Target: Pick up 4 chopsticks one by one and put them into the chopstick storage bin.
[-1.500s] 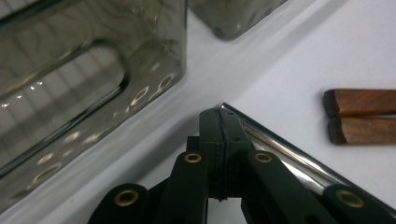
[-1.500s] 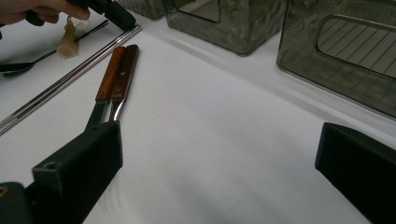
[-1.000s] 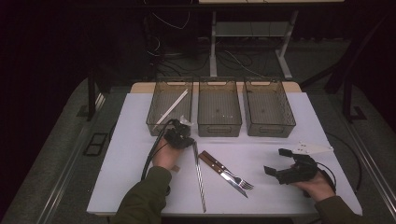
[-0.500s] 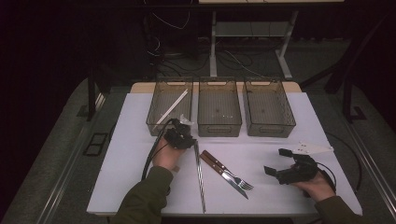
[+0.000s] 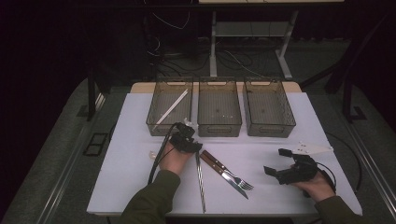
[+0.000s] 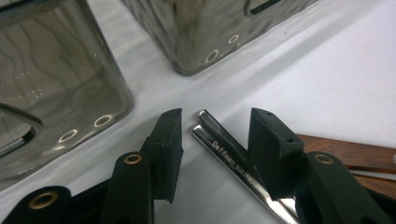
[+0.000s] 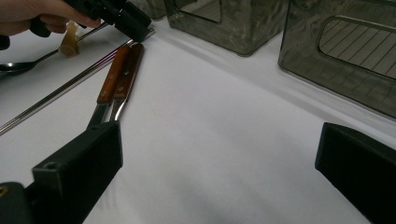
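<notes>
The left tool [image 5: 189,145] sits just in front of the left bin [image 5: 169,105], which I take as the landmark, at the gap between that bin and the middle bin [image 5: 219,106]. Its jaws have just been opening and now stand apart with the top ends of the steel chopsticks [image 6: 229,156] lying between them on the white table [image 5: 130,140]; the pads do not press on the metal, a gap showing on the left side in the left gripper view, while the right pad stands close beside the sticks. From the left bin's front edge the chopsticks run straight back toward the person, side by side and flat on the table. Just to their right, a wooden-handled knife and fork [image 5: 226,172] lie slanted, handles nearer the left bin, tips farther from it. Inside the left bin a pale stick [image 5: 171,106] leans diagonally. The right bin [image 5: 268,106] stands farthest from the left one, in the same row. The right tool [image 5: 275,173] rests well away from the left bin, near the table's front right, with its jaws wide apart and nothing between them; a white plastic piece [image 5: 310,148] lies just behind it
</notes>
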The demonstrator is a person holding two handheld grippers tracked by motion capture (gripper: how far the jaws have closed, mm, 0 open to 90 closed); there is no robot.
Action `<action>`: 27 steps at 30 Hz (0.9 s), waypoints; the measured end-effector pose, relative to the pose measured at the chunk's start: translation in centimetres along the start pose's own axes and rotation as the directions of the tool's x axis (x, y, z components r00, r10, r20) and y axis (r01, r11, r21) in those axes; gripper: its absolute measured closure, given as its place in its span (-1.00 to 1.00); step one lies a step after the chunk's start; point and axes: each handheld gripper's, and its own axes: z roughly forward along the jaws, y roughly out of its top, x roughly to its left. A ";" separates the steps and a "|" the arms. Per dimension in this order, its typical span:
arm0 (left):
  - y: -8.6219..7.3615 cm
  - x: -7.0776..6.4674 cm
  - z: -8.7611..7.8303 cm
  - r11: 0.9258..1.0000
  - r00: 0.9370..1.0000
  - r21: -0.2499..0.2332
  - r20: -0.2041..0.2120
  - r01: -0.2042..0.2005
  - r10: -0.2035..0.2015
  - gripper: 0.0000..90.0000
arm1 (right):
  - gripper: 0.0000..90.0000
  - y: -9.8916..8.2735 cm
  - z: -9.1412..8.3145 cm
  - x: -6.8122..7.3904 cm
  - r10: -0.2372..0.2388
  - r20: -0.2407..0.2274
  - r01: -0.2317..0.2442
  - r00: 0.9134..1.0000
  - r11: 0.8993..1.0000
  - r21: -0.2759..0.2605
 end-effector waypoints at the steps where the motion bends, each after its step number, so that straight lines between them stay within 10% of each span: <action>1: 0.0 -0.2 0.1 1.000 1.000 -0.002 -0.010 -0.001 0.001 0.21 | -0.98 0.0 0.0 0.0 0.000 0.001 0.000 1.000 1.000 -0.001; 27: 0.1 0.0 0.3 0.998 0.999 -0.017 -0.012 -0.053 0.053 0.56 | -0.98 0.0 0.0 0.0 0.002 0.000 -0.002 1.000 1.000 0.000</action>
